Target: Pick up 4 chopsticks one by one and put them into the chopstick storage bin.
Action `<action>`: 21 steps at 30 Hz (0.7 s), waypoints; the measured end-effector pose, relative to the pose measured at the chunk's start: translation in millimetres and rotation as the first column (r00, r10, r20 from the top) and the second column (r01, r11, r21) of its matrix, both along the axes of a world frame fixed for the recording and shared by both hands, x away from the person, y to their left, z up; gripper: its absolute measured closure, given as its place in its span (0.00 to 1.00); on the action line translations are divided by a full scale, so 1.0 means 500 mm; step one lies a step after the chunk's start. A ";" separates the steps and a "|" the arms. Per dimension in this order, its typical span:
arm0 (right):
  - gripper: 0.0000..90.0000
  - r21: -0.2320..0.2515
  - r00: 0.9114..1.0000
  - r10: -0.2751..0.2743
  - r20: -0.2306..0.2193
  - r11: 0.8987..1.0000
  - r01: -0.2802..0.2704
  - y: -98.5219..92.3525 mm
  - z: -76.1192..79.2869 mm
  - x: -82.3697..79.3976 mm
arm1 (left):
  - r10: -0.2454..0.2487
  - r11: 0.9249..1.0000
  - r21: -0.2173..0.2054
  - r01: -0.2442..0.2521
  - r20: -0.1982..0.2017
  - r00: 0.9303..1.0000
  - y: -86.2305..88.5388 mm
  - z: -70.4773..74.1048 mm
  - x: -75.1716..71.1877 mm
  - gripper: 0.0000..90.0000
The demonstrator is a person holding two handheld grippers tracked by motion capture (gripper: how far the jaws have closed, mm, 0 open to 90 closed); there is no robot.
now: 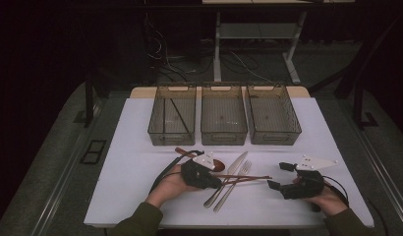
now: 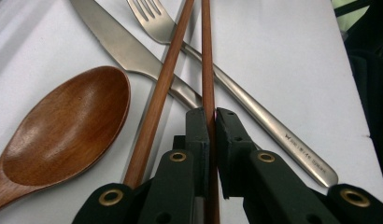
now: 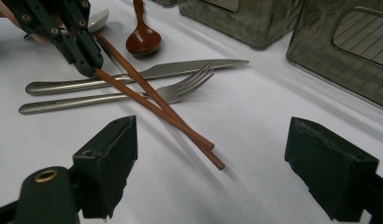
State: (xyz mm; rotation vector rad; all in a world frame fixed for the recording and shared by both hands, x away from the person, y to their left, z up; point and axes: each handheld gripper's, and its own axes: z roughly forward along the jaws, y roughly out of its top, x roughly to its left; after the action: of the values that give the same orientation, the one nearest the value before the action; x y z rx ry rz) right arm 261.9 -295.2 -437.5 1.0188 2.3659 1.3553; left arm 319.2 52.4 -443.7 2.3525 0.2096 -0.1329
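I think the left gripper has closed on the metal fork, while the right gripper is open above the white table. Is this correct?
Not quite. The left gripper has closed on a wooden chopstick, not the fork, which lies untouched on the table beneath; the left gripper view shows it. The rest holds: the right gripper is open above the white table.

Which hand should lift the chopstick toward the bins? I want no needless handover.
Left. The left gripper is already shut on one chopstick, its fingers pressing it from both sides. The right gripper hangs open beyond the chopstick tips, holding nothing.
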 end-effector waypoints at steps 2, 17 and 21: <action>0.19 0.000 1.000 0.001 0.000 1.000 -0.001 0.000 0.001 0.000 | 0.012 1.000 -0.005 -0.012 -0.001 1.000 0.002 0.004 0.000 0.93; 0.19 -0.002 1.000 0.009 0.018 1.000 -0.009 0.001 0.002 -0.003 | 0.095 0.994 -0.064 -0.094 0.014 0.995 0.028 0.046 -0.005 0.93; 0.19 -0.010 1.000 0.007 0.021 1.000 -0.006 0.001 0.002 -0.003 | 0.113 0.992 -0.066 -0.111 0.023 0.993 0.035 0.052 -0.004 0.93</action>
State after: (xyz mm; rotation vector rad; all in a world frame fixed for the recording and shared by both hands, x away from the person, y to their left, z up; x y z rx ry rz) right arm 260.3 -294.6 -436.7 0.9902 2.3605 1.3485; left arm 317.1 69.7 -417.5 2.2705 0.3193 -0.0523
